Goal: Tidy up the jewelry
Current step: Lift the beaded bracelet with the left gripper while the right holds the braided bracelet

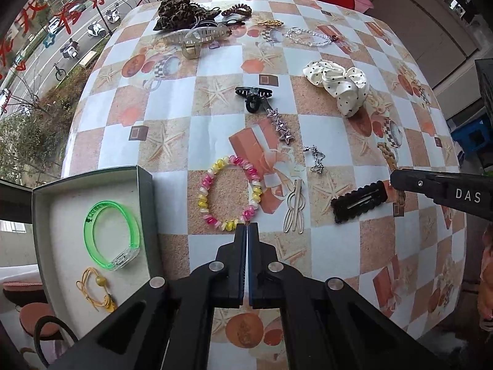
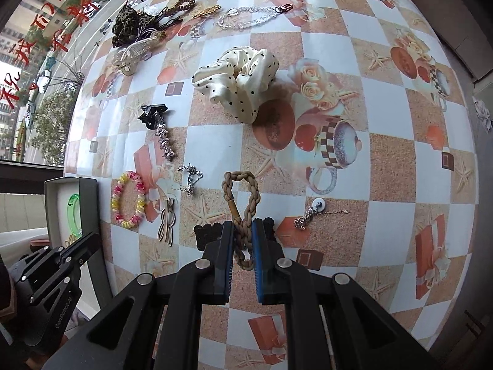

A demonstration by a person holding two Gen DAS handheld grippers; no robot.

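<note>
Checkered table [image 1: 215, 71] by window, jewelry scattered. My right tongs [image 2: 243, 234] clamped on braided tan bracelet [image 2: 243, 197], loop dangling. My left tongs [image 1: 246, 231] together, empty. Carry bracelet left over box [image 1: 92, 185]; lower before release, clear of green bangle [image 1: 111, 237].

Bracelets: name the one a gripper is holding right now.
The tan braided bracelet, pinched in the right gripper. The pink-and-yellow spiral bracelet lies loose on the table; the green bangle sits in the box.
</note>
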